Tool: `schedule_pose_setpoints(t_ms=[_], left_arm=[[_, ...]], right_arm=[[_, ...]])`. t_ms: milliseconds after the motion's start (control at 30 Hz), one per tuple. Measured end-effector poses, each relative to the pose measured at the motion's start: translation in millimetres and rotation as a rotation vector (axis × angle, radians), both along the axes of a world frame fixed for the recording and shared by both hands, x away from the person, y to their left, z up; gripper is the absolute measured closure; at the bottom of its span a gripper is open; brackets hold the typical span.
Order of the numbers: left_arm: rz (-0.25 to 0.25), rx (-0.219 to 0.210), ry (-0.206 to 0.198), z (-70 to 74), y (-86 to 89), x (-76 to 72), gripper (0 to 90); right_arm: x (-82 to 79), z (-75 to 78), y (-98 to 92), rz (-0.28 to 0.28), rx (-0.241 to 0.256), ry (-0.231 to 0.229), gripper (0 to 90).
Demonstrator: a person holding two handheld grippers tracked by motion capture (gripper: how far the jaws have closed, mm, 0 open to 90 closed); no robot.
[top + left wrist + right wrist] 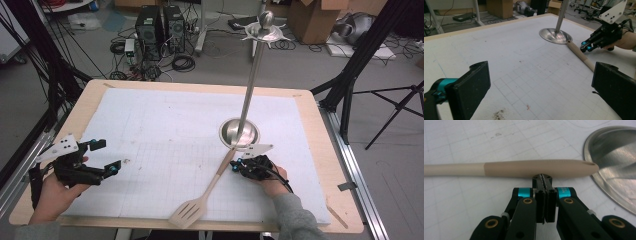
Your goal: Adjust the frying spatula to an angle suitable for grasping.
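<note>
A beige slotted spatula (207, 192) lies flat on the white gridded mat (160, 130), head near the front edge and handle end by the round base of a steel stand (239, 132). My right gripper (235, 165) is shut with nothing between its jaws. In the right gripper view its tips (542, 178) rest against the near side of the spatula handle (524, 168), beside the stand base (616, 157). My left gripper (109, 156) is open at the mat's left. In the left gripper view its jaws (541, 82) stand wide apart, with the handle (580, 53) and right gripper (585, 47) beyond.
The stand's pole (250, 85) rises tall from the base and ends in a ball with hooks (265, 27). The wooden table edge (340, 150) frames the mat. Computer towers, cables, boxes and tripod legs are on the floor beyond.
</note>
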State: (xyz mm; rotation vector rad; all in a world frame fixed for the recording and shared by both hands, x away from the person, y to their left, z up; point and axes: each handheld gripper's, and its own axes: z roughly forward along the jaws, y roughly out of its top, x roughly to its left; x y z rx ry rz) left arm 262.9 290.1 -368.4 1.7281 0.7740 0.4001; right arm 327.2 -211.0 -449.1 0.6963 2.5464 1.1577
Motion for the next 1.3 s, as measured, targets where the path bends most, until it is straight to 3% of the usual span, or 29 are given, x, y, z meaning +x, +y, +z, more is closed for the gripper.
schedule_pose_setpoints(t_ms=[67,367,833,933,1000,1300], left_arm=[[0.003,0.001,0.001,-0.5,0.7,-0.3,2.4],[0.016,0.005,0.003,-0.9,4.4,-4.5,2.4],[0.041,-0.010,-0.001,-0.5,14.1,-13.1,2.4],[0.044,-0.015,0.004,-1.5,15.3,-13.1,2.4],[0.043,-0.009,0.007,-2.4,15.2,-12.5,2.4],[0.034,-0.001,0.008,-2.0,9.2,-10.7,2.4]], right_arm=[[2.8,-1.2,2.1,-0.003,0.020,0.001,89.9],[11.1,-0.9,14.8,0.010,0.014,-0.006,89.9],[26.0,-0.2,54.8,0.035,0.024,0.004,89.9],[21.1,5.3,55.1,0.067,0.059,0.013,89.9],[12.8,12.0,56.9,0.123,0.083,0.008,89.9],[-23.9,18.7,81.2,0.309,0.034,0.038,89.9]])
